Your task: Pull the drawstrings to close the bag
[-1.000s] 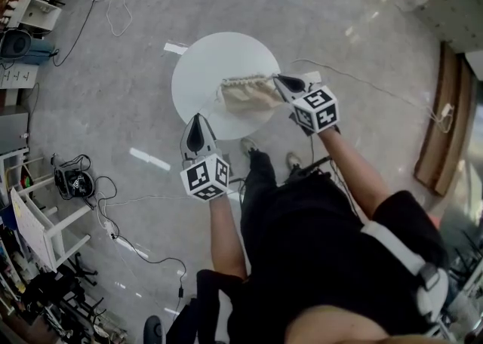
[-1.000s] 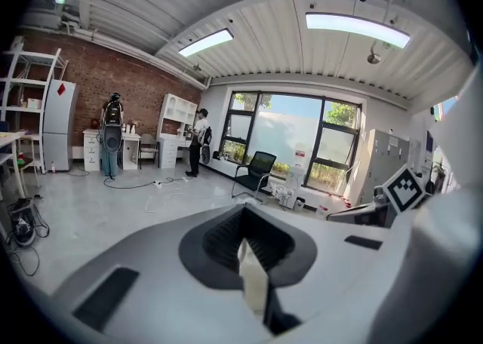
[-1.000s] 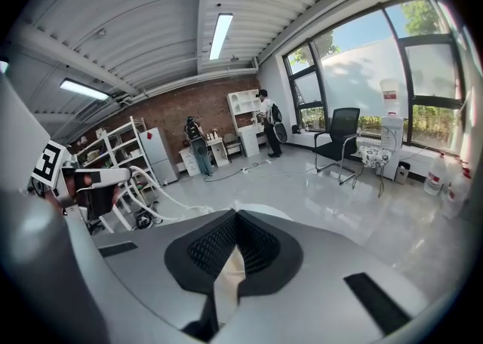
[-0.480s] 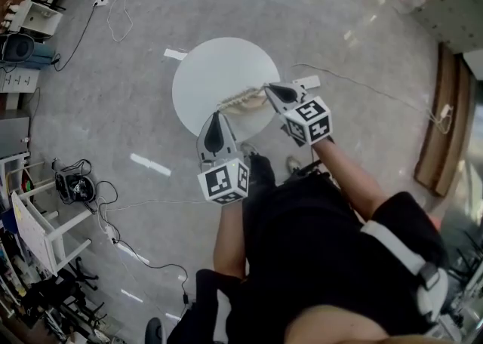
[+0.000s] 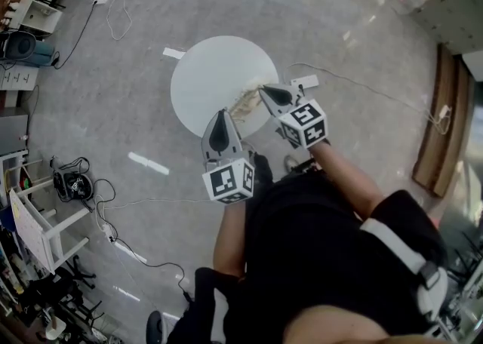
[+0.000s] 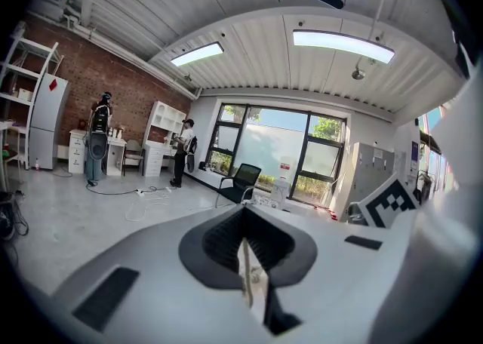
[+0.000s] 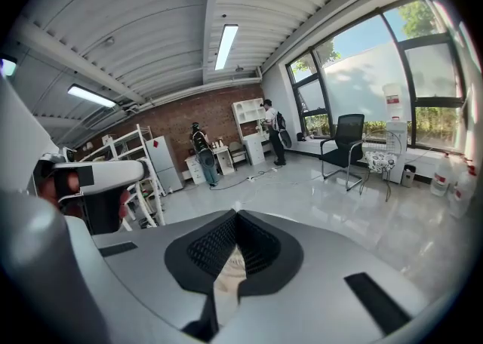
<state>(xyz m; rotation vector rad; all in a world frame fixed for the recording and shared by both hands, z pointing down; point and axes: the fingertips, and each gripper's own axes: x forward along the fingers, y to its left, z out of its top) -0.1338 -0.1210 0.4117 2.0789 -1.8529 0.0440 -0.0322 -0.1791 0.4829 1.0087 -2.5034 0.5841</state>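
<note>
In the head view a cream drawstring bag [image 5: 246, 102] lies bunched at the near edge of a round white table [image 5: 211, 78], mostly hidden between the two grippers. My left gripper [image 5: 221, 114] points at the bag from the near left. In the left gripper view its jaws [image 6: 243, 222] are shut on a thin cream drawstring [image 6: 245, 263]. My right gripper [image 5: 263, 90] sits at the bag's right end. The right gripper view shows that gripper [image 7: 235, 222] shut on a strip of the bag's cream cloth [image 7: 229, 274].
A white power strip [image 5: 306, 81] with its cable lies on the grey floor right of the table, and a tape patch [image 5: 174, 53] to its left. Shelves and cables [image 5: 75, 181] crowd the left side. Distant people and an office chair [image 7: 347, 142] show in the gripper views.
My left gripper has moved right and up, closer to the bag. The right gripper has drifted left. The bag, spread wide a second ago, is now gathered into a small bunch.
</note>
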